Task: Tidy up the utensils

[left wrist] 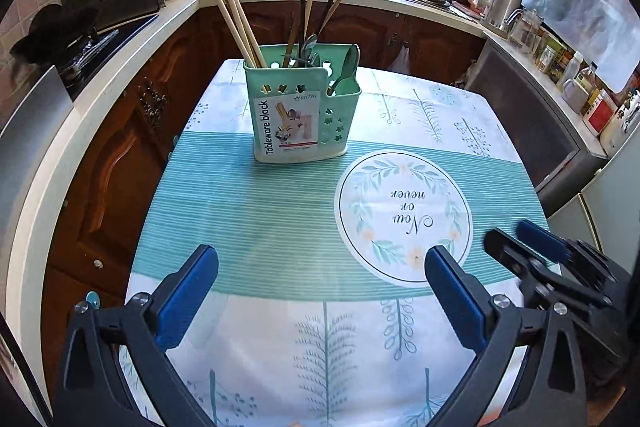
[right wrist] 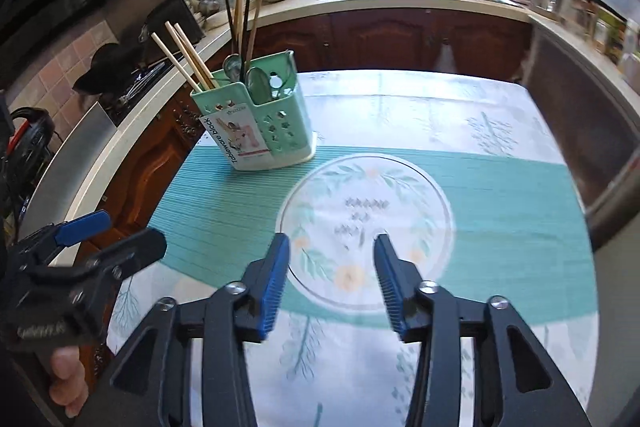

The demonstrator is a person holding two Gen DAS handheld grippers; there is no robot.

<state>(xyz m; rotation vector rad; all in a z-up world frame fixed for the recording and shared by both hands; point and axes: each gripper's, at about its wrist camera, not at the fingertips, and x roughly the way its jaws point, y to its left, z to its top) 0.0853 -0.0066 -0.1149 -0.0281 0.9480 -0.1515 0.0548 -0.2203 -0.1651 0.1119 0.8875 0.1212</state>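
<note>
Green utensil holder upright on surface, chopsticks and spoons inside. Left hand-held gripper and right hand-held gripper both released, empty, level, well short of holder.

Mint green perforated utensil holder upright on the tablecloth's far left part, pale wooden chopsticks leaning left, dark chopsticks and metal spoons standing inside.
</note>
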